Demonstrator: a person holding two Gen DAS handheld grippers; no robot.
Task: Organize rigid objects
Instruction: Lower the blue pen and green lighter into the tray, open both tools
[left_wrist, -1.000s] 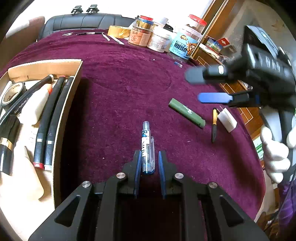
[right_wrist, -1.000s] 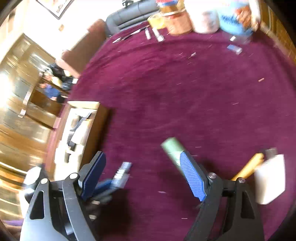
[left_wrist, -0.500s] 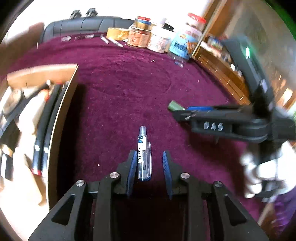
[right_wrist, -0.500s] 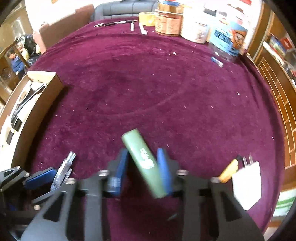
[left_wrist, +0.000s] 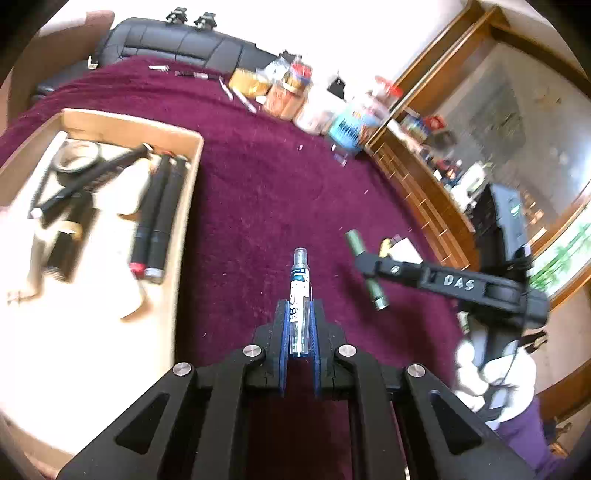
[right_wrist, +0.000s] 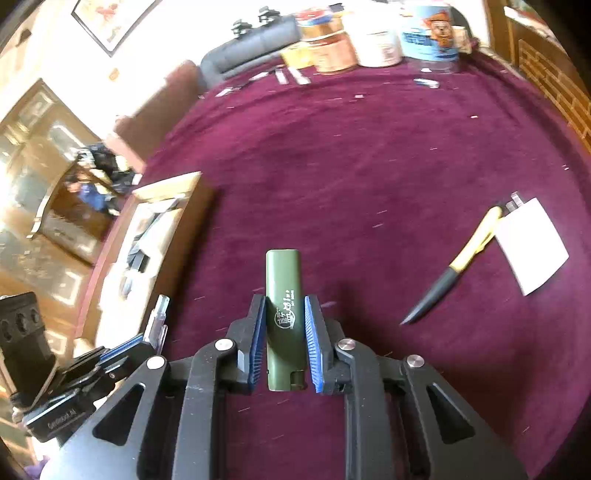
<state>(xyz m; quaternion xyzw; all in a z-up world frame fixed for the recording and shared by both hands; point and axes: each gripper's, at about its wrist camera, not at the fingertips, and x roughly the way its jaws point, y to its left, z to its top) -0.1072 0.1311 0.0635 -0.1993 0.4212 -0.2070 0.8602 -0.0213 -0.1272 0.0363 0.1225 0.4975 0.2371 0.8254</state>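
Where the blue pads of the left gripper (left_wrist: 298, 328) meet, they clamp a clear pen (left_wrist: 299, 299) by its lower barrel; its rear end sits between the fingers and its threaded tip projects forward above the maroon cloth (left_wrist: 266, 192). The blue-and-white band on the barrel carries print too small to read. The right gripper (right_wrist: 285, 332) is clenched on a green lighter (right_wrist: 282, 314), which stands nearly along the fingers with its metal-capped end toward the camera. White characters and a round emblem are printed on the lighter's side; they are not legible.

In the left wrist view the right gripper crosses the frame at the right, its near arm marked "DAS" in white, and covers the middle of the lighter so that only both ends show. A white-gloved hand (left_wrist: 491, 373) holds it, partly cut off by the frame edge.

To the left, the cardboard box (left_wrist: 184, 206) holds black markers (left_wrist: 159, 214), a tape roll (left_wrist: 75, 158) and pale items blurred beyond identification. On the cloth to the right lie a yellow-and-black pen (right_wrist: 454, 266) and, touching it, a white plug (right_wrist: 532, 245). Jars (right_wrist: 373, 40) at the far edge are motion-blurred; one blue label shows a cartoon figure, text unreadable.
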